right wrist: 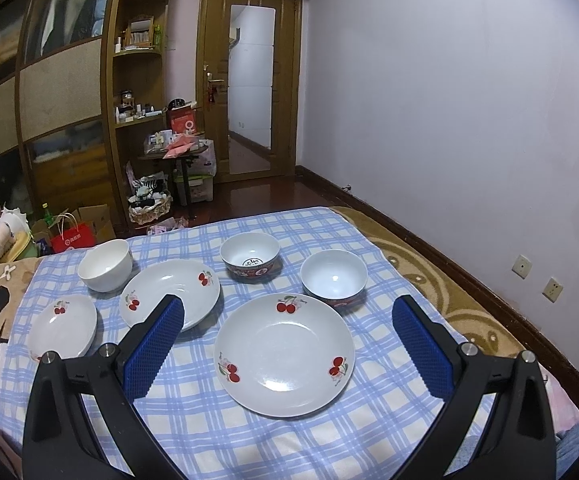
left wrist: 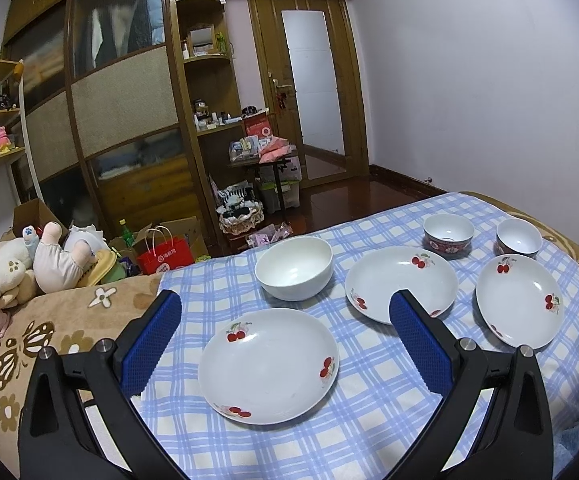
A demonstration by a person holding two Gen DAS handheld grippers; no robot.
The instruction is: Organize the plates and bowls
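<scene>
A blue-and-white checked cloth [right wrist: 193, 432] covers the surface where six pieces of crockery sit, all apart from one another. At the far left stands a plain white bowl [right wrist: 105, 265], and near it on the left lies a cherry-printed plate [right wrist: 63, 326]; in the left wrist view this left plate [left wrist: 268, 365] lies between the fingers of the left tool [left wrist: 285, 316], whose blue pads are spread wide with nothing held. Just right of the white bowl, a second cherry plate [right wrist: 177, 286] sits in the middle of the cloth. Farther right and toward the far edge stands a patterned bowl [right wrist: 250, 255] with a dark floral outside and a mark inside its base. Near the front centre lies the third cherry plate [right wrist: 284, 354], framed by the right tool [right wrist: 288, 316], which also stands wide open and holds nothing. Behind that plate's right side, very close to its rim, stands another patterned bowl [right wrist: 334, 277] with a white inside. Beyond the cloth on the right runs a brown patterned blanket [right wrist: 441, 296] along the lilac wall [right wrist: 449, 100].
</scene>
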